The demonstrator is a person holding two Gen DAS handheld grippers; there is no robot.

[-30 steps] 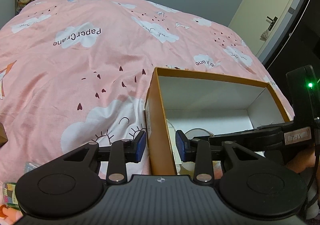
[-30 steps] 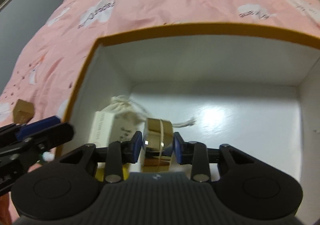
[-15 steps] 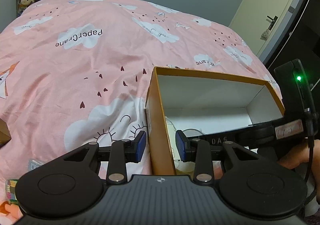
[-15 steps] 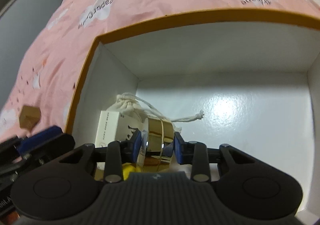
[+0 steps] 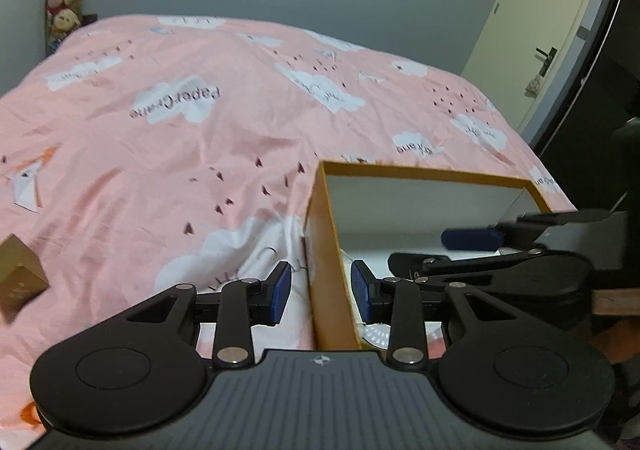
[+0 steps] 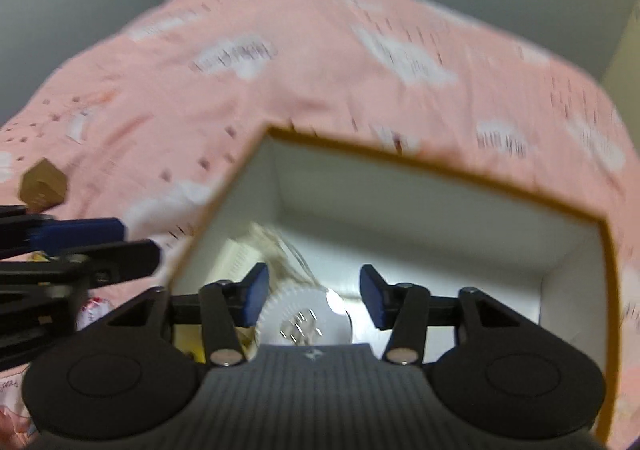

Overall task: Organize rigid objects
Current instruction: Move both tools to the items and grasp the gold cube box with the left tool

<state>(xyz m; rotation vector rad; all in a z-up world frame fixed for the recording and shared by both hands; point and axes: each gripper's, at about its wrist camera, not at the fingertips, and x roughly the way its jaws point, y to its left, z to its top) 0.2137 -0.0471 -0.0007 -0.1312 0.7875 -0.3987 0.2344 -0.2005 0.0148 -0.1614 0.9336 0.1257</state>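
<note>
Box (image 5: 326, 282), orange outside, white inside: it sat open-topped on the pink bed (image 5: 168, 153), its long axis running away to the right in the left wrist view. We held the left hand-held gripper (image 5: 320, 290) astride the near left wall of the box, one blue pad outside and one inside, with a gap visible on each side, so released rather than clenched.

Right hand-held gripper (image 6: 314, 296): spread wide and empty over the near left corner of the box interior. Directly below it lay a white ribbed round lid or jar (image 6: 306, 320), beside a cloth pouch (image 6: 280, 250) and a pale carton (image 6: 236, 258); blur kept us from telling more.

Small brown box (image 5: 18, 276): loose on the bed, well to the left of the orange box. We judged the left hand-held gripper the nearer one to it, the right needing to cross over.
</note>
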